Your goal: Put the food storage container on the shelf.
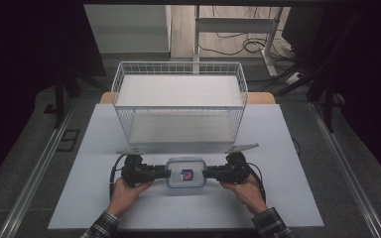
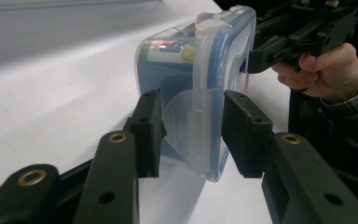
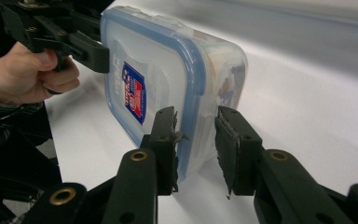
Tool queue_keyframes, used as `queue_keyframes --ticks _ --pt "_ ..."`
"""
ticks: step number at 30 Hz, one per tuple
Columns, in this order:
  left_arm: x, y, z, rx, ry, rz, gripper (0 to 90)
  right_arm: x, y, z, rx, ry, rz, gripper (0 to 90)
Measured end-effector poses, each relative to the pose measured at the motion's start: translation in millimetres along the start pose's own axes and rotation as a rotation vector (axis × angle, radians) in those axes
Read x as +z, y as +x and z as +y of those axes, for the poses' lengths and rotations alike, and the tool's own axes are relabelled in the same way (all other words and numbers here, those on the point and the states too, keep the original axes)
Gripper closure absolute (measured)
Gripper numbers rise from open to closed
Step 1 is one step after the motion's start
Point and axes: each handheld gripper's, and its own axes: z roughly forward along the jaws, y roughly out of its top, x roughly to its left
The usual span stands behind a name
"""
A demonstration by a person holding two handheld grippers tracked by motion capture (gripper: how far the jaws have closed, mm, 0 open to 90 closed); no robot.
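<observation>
A clear plastic food box with a blue-rimmed lid and a red-and-blue label lies flat on the white table, near its front edge. My left gripper comes in level from the left. In the left gripper view its jaws close on that end of the box, one pad on the lid's rim, the other against the base by the translucent latch flap. My right gripper meets the box's opposite end. In the right gripper view its jaws pinch the lid and base of the box.
A white wire basket stands just behind the box, open at the top, with a white floor. Bare table stretches to either side of my hands. Beyond the table lie dark floor, desk legs and cables.
</observation>
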Motion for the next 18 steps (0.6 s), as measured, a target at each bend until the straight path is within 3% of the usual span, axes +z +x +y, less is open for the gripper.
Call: queue_keyframes --ticks 7,11,18 --pt "-6.3 -4.3 11.8 -0.005 -0.03 -0.01 58.9 -9.6 4.2 12.6 -0.01 -0.051 0.016 69.3" --pt "-11.3 -7.8 22.9 0.014 -0.03 0.004 58.7 -12.3 6.3 20.7 -0.013 -0.068 0.017 69.3" --pt "-25.1 -19.2 54.3 0.043 -0.053 0.013 58.8 -26.3 15.2 47.9 -0.037 -0.108 0.006 69.2"
